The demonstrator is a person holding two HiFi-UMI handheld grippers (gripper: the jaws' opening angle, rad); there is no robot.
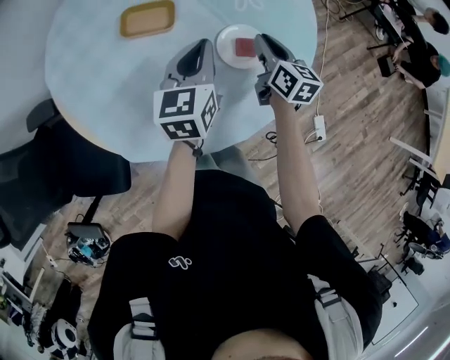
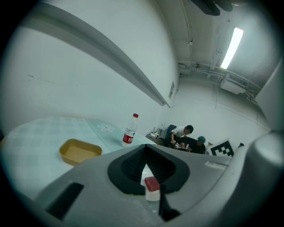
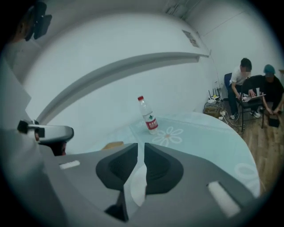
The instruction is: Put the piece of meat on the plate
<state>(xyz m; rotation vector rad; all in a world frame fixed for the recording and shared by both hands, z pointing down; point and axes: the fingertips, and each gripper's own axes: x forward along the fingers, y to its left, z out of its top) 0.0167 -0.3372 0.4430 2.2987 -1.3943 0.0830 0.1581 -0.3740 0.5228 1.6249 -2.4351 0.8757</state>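
The left tool (image 2: 145, 148) has its black ribbed pads meeting at the tips and grips nothing; through the small triangular gap behind the tips, the red piece of meat (image 2: 151, 183) shows lying on the white plate (image 2: 152, 195) below. The right tool (image 3: 143, 146) has its pads parted by a narrow slit. Nothing is between them, and only a sliver of the plate shows through the gap. In the head view both tools are held out over the near side of the round pale blue table (image 1: 98, 77). The plate sits between their tips, with the left tool just beside its left rim and the right tool overlapping its right rim. The meat rests flat in the middle of the plate, touched by neither tool. Further left on the table lies a shallow yellow tray (image 1: 147, 18), well apart from the plate. A clear bottle (image 3: 148, 117) with a red cap stands upright near the far edge. Beyond the table, two people (image 3: 255, 86) sit at a desk on the wooden floor (image 1: 365, 140).
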